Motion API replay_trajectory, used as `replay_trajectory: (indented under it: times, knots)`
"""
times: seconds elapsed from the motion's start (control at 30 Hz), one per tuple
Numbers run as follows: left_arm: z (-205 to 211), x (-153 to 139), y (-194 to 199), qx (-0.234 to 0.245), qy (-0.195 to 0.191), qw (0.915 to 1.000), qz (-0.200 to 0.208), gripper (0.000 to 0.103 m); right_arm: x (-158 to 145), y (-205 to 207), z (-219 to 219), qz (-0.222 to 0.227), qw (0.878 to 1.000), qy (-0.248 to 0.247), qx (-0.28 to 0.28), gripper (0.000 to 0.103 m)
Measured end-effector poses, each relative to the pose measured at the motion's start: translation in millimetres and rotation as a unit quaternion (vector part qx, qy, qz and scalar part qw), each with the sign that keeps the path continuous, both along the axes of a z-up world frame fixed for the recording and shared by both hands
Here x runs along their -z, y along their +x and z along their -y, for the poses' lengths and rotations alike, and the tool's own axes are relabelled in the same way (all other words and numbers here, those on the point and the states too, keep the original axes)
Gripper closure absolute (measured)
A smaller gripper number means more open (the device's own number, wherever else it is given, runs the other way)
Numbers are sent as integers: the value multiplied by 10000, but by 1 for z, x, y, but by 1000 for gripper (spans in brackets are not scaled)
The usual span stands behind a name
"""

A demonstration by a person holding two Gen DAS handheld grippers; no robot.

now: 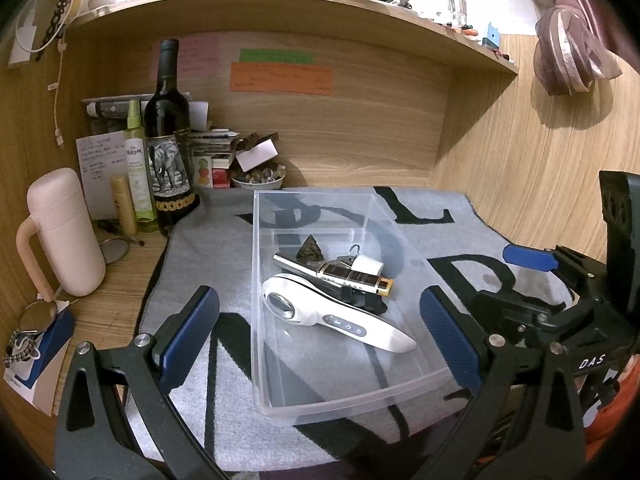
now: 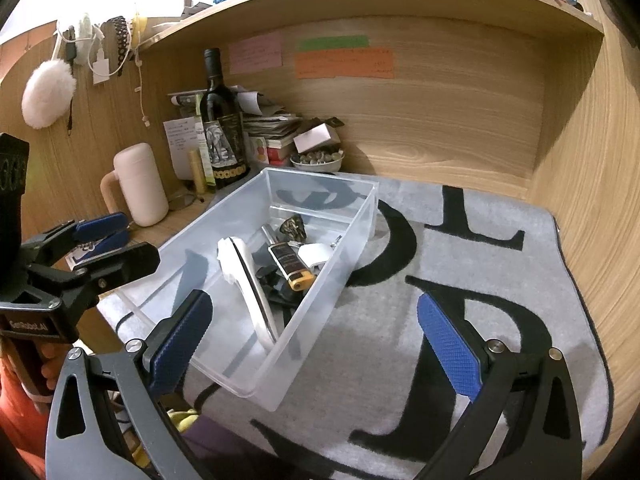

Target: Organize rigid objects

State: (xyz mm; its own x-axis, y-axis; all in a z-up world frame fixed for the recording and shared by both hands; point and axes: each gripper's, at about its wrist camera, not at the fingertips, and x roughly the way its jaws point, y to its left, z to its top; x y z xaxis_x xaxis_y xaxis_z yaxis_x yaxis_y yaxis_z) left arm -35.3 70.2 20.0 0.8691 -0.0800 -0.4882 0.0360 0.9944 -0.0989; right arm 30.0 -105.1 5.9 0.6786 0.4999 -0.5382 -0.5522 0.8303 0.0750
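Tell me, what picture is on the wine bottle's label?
A black-and-white elephant on the wine bottle, clearest in the left wrist view.

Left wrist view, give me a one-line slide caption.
Open left tongs hover before a clear plastic bin holding a white handheld device, on a grey lettered mat.

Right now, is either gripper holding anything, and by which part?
No. The left gripper and right gripper are both open and empty; the white device and other items lie in the clear bin.
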Motion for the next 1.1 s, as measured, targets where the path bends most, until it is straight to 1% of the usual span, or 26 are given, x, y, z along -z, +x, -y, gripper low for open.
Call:
replay_trajectory:
  times: [1.1]
  knots:
    - [0,1,4,40,-92,9999,2,1,-3,5,-1,-36,10000,35,15,0]
